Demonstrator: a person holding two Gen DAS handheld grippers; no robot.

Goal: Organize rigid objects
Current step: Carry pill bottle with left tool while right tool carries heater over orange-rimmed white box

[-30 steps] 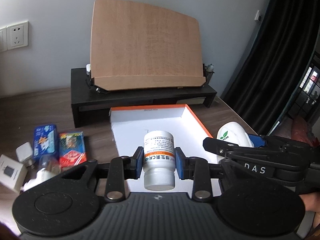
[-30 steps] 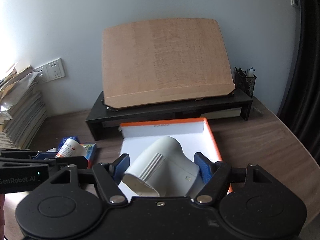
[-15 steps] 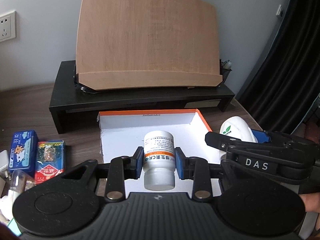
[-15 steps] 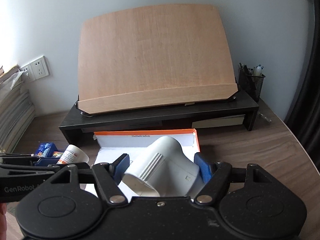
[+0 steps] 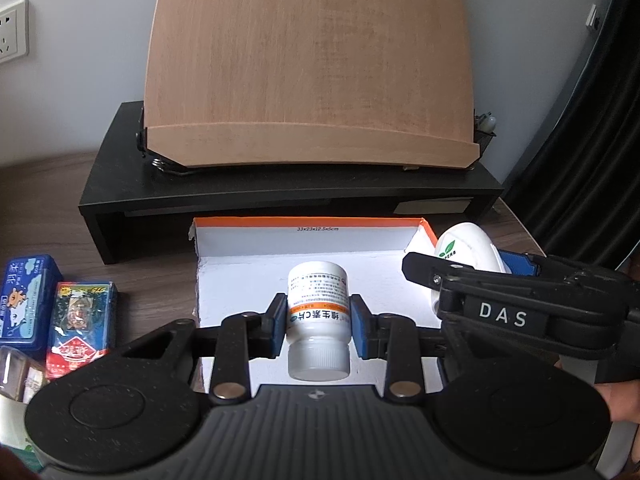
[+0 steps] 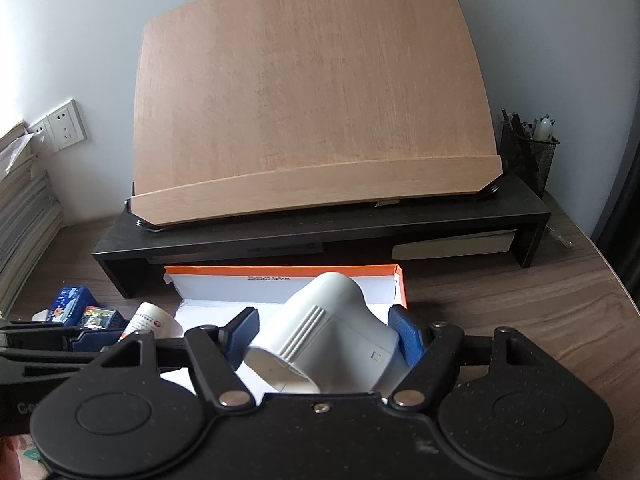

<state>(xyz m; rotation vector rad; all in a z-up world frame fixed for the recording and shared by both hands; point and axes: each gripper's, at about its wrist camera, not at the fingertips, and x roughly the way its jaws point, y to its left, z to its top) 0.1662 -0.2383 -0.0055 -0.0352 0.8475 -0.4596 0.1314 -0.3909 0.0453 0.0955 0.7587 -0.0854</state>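
**Bottle and fitting held over the box**

Left of the box (image 5: 240, 284), 2 packs lie side by side: a blue pack (image 5: 24, 300) with a cartoon, then a red pack (image 5: 80, 324). The box's back wall reads "33x23x12.5x5cm". Above the box floor, the left gripper (image 5: 319, 320) clamps a white bottle (image 5: 318, 316) by its orange-banded label, printed in Chinese characters, cap toward the camera. Right of it, the right gripper (image 6: 322, 334), marked "DAS", grips a white fitting (image 6: 328, 336) over the box's right side; a green leaf logo reads "PERB".
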